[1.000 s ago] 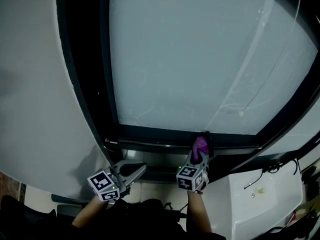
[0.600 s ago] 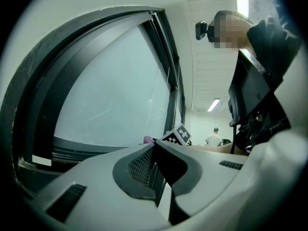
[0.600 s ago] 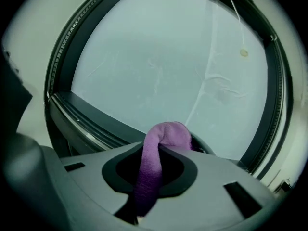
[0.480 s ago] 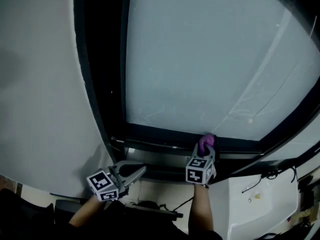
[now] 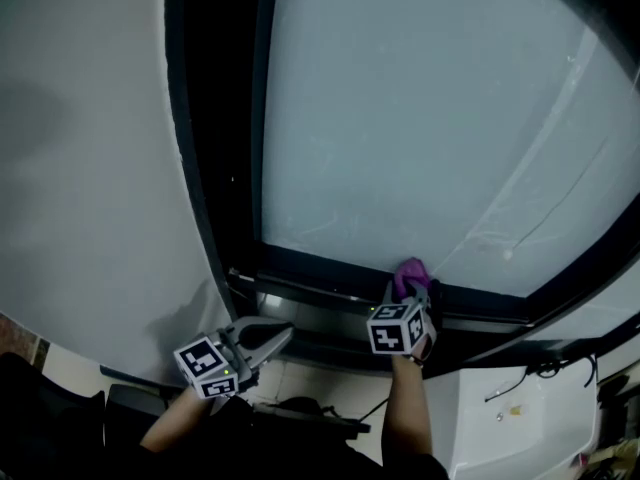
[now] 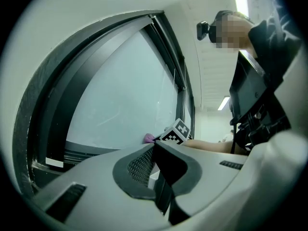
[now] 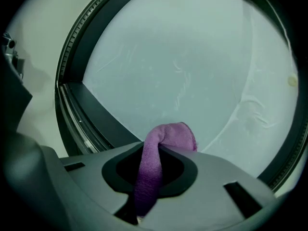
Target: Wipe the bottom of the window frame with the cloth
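A dark window frame runs along the bottom of a pale frosted pane. My right gripper is shut on a purple cloth, whose bunched end presses against the bottom frame rail about mid-width. In the right gripper view the purple cloth hangs between the jaws in front of the pane, with the frame rail to the left. My left gripper hangs lower left, below the frame, shut with nothing in it. The left gripper view shows the left gripper, the cloth and the right gripper's marker cube far off.
A grey wall lies left of the window. A metal sill strip runs under the frame. A white unit with a cable stands at the lower right. A dark object sits at the lower left.
My right gripper has pushed the cloth up from the sill onto the bottom frame rail. The head view has shifted, so the window sits further right. The left gripper has barely moved.
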Demonstrator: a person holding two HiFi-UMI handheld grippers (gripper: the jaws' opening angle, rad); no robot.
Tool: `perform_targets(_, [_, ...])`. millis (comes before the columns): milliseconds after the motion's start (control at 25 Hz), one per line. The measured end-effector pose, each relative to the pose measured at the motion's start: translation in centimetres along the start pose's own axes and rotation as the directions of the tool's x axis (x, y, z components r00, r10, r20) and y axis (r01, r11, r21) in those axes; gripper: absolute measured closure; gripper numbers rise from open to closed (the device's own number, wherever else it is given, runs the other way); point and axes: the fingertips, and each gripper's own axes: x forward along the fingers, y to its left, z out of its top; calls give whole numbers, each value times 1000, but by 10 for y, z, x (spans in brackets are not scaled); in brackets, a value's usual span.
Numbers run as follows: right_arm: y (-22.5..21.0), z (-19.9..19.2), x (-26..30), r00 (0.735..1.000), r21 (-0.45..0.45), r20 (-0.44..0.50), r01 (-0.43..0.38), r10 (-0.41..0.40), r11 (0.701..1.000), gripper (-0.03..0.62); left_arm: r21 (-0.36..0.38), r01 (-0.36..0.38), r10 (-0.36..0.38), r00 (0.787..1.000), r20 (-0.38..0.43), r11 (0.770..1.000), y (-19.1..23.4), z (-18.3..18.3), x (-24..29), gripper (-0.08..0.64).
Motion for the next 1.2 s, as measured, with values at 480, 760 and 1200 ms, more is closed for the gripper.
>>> perform_targets(480, [23, 0, 12, 974, 44, -22, -226, 227, 973, 525, 27, -53, 53, 999, 9, 998, 7, 5, 2, 568])
perform_targets(760, [28, 3, 12, 969, 16, -18, -244, 245, 970, 525, 46, -143, 143, 990, 2, 989, 24, 6, 6, 568])
perform_targets(1200, [51, 13, 13, 937, -57, -48, -349, 346, 935, 525, 53, -237, 236, 971, 24, 970, 36, 14, 3, 568])
